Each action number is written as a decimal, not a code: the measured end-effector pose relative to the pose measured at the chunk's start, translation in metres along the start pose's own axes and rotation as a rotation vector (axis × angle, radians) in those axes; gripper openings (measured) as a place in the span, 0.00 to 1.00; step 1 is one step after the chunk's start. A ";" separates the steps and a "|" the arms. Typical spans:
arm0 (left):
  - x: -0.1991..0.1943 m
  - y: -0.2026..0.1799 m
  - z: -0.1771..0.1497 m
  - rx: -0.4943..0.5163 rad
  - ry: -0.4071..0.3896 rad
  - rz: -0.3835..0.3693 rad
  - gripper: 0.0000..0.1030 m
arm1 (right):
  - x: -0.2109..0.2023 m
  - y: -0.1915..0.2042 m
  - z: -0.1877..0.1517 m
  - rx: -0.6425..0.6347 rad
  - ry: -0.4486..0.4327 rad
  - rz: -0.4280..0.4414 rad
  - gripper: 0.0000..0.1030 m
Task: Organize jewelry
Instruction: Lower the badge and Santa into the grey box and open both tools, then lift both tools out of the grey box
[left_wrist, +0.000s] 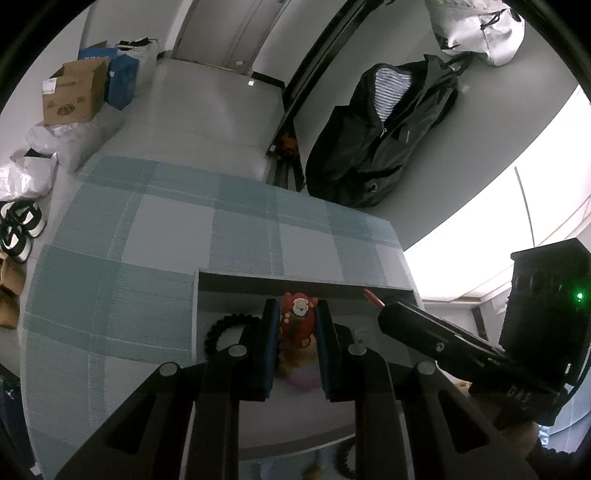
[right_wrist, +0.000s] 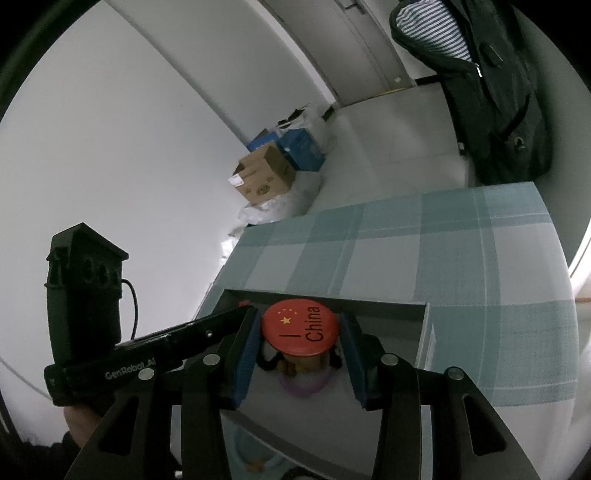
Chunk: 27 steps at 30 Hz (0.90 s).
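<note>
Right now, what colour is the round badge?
Red badge with yellow stars and black lettering; clearest in the right wrist view.

You have the tray (left_wrist: 295, 282) at the near edge of the surface (left_wrist: 147, 240), on the cloth (left_wrist: 110, 280). In the tray, the bracelet (left_wrist: 221, 328) lies left of your left tool (left_wrist: 297, 317), which holds the Santa charm (left_wrist: 298, 319). Your right tool (right_wrist: 299, 332) holds the badge (right_wrist: 298, 328) over the tray too. Behind the surface's far edge, boxes (left_wrist: 74, 92) stand left on the floor and a jacket (left_wrist: 380, 140) hangs right.
</note>
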<state>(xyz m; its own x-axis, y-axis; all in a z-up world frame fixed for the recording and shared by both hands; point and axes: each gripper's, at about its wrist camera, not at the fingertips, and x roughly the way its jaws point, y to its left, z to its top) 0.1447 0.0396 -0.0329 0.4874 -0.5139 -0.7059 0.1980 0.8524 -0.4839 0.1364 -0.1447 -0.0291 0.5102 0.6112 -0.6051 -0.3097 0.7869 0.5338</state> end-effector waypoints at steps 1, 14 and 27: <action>0.000 -0.001 0.000 0.005 -0.001 -0.001 0.14 | 0.000 0.000 0.000 -0.003 -0.002 -0.003 0.41; -0.005 0.003 0.001 -0.055 -0.019 -0.040 0.55 | -0.006 -0.001 0.001 -0.001 -0.034 -0.031 0.46; -0.026 -0.012 -0.016 0.024 -0.069 0.007 0.56 | -0.033 0.008 -0.008 -0.024 -0.107 -0.030 0.66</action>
<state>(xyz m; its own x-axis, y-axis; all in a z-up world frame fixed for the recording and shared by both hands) 0.1166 0.0412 -0.0169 0.5462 -0.5005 -0.6717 0.2142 0.8587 -0.4656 0.1108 -0.1576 -0.0090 0.6021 0.5756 -0.5533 -0.3116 0.8075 0.5009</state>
